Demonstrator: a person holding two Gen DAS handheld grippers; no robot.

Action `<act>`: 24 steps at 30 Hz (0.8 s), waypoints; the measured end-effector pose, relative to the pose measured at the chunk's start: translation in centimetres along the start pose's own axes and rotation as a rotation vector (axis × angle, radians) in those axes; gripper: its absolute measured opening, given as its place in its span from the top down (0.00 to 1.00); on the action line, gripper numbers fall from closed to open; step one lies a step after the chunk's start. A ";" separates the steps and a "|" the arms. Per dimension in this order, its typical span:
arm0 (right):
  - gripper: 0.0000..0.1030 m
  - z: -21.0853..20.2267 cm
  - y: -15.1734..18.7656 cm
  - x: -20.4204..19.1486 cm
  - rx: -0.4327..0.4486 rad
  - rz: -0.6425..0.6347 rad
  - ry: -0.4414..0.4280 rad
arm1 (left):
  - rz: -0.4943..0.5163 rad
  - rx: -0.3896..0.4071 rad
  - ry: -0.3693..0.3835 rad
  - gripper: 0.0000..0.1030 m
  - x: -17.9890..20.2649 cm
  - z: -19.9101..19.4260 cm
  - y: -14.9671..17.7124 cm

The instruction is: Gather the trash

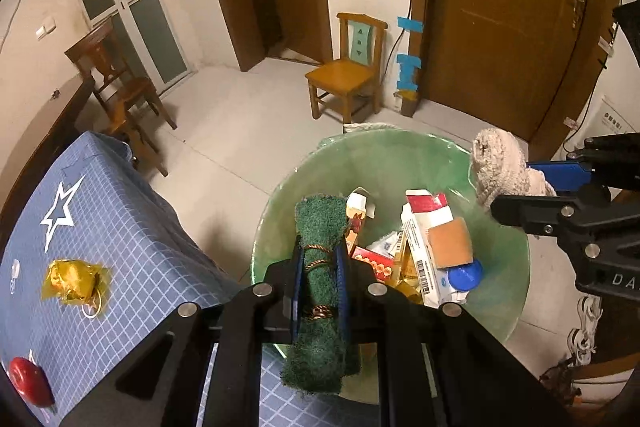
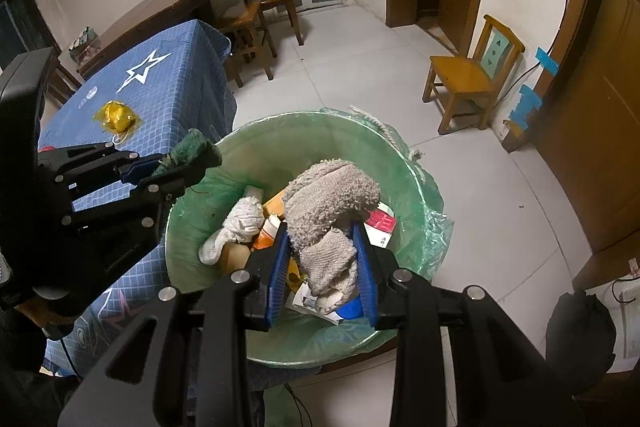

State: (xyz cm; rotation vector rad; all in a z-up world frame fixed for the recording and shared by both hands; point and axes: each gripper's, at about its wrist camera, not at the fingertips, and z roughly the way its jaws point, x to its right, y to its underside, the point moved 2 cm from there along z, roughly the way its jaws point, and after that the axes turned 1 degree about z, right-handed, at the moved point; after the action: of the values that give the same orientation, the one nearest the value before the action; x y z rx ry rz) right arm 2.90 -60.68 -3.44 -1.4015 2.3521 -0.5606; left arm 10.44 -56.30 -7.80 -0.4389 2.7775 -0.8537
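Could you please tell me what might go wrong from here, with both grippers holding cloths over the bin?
1. The green scouring pad in the left gripper sits near the bin's rim; released there, it might land on the blue tablecloth.
2. The grey towel droops out of the right gripper jaws and may snag on release.
3. The bin looks quite full, so items could spill.

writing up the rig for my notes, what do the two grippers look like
Both look alike. The left gripper and right gripper have matte black angular linkage arms with cut-out slots, joined by round silver pins. The fingers carry blue ribbed pads. White lettering is printed on each black body, too small to read. No hands or sleeves show.
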 end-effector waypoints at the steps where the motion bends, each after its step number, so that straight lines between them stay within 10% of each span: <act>1: 0.71 0.0 0.0 -0.1 0.000 -0.002 0.001 | -0.001 -0.001 0.002 0.85 0.0 -0.1 0.0; 8: 0.68 -0.1 -0.3 -0.2 0.015 -0.011 0.016 | 0.003 0.016 0.043 0.82 0.3 -0.8 -0.2; 12: 0.53 0.0 -0.4 0.1 0.031 0.005 0.017 | 0.002 0.064 0.058 0.31 0.3 -1.4 -0.1; 24: 0.53 -0.5 0.5 1.0 0.029 0.020 0.069 | 0.032 0.008 0.033 0.31 1.4 -0.9 0.8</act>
State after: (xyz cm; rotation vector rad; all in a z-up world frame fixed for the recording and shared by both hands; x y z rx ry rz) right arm 1.82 -61.28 -3.39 -1.3653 2.3990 -0.6444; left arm 8.69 -55.62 -7.66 -0.3817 2.8024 -0.8725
